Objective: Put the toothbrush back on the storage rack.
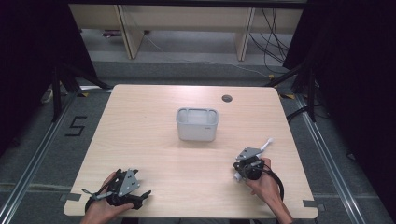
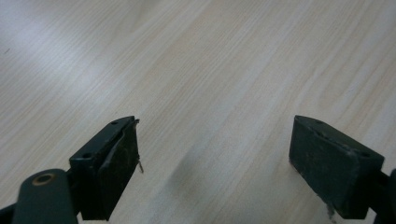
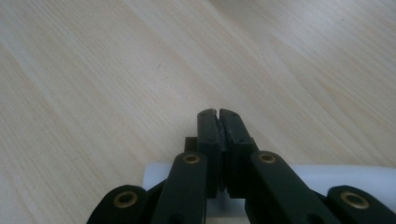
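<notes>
My left gripper lies low over the near left corner of the wooden table, held by a hand. In the left gripper view its jaws stand wide apart over bare wood with nothing between them. My right gripper is over the near right part of the table, also in a hand. In the right gripper view its jaws are pressed together at the tips. A flat white piece lies under the jaw arms; whether it is gripped I cannot tell. A small white bit shows beside this gripper.
A grey-white open bin stands at the middle of the table, apart from both grippers. A round cable hole sits near the far edge. Table legs and cables lie on the floor beyond.
</notes>
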The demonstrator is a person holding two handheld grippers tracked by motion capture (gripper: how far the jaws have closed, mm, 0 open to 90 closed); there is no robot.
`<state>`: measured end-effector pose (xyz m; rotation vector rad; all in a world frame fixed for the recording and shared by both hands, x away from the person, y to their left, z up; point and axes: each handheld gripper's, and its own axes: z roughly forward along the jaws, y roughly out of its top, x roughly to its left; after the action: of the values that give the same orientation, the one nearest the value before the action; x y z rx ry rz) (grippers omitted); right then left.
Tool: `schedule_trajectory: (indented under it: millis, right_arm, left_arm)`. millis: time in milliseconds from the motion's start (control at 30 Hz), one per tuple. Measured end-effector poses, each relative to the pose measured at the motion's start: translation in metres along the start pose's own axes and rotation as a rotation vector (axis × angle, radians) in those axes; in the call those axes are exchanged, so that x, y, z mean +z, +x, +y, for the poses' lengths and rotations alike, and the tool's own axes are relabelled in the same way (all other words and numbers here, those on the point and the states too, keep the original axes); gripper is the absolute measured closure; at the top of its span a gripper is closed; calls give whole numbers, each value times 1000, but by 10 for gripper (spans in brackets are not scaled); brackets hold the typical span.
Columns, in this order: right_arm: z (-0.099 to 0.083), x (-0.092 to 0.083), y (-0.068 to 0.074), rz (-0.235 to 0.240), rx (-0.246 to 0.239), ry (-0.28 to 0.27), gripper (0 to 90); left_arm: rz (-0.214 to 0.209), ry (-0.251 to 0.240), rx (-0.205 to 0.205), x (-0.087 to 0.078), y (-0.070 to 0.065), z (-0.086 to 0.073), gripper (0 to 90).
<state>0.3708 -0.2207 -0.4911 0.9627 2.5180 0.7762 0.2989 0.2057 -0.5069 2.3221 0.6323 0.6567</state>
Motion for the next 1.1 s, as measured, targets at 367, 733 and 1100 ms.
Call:
schedule_trajectory:
  millis: [367, 733, 1100]
  right_arm:
    - [-13, -10, -1, -4, 28, -3, 876]
    - [-21, -16, -4, -10, 26, -4, 875]
    - [-27, -22, -9, -8, 42, 18, 875]
  left_arm:
    - [0, 0, -1, 0, 0, 0, 153]
    - [0, -2, -4, 0, 0, 0, 153]
    - [2, -3, -5, 0, -1, 0, 153]
